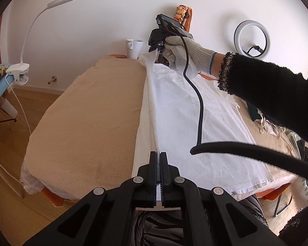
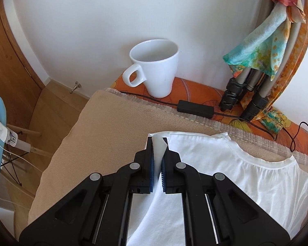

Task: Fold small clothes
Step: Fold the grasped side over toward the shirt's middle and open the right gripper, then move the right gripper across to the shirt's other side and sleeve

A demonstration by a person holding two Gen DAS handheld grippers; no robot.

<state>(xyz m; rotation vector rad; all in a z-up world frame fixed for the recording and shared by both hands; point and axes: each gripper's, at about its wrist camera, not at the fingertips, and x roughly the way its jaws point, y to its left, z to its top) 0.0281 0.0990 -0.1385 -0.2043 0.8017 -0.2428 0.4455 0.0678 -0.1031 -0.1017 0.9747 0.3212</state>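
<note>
A white garment (image 1: 184, 110) lies lengthwise on the beige-covered table (image 1: 88, 119), its left side folded over into a long straight edge. My left gripper (image 1: 158, 157) is shut on the near end of that edge. My right gripper (image 1: 157, 47), held by a gloved hand at the table's far end, is shut on the far end. In the right wrist view the right gripper (image 2: 158, 141) pinches a raised flap of the white garment (image 2: 246, 180) near its shoulder and neckline.
A white mug (image 2: 156, 67) stands at the far table edge by the wall, with a black cable box (image 2: 195, 106) and tripod legs (image 2: 244, 98) to its right. A clip lamp (image 1: 18, 71) stands left. A ring light (image 1: 252, 39) and loose clothes (image 1: 273, 127) are right.
</note>
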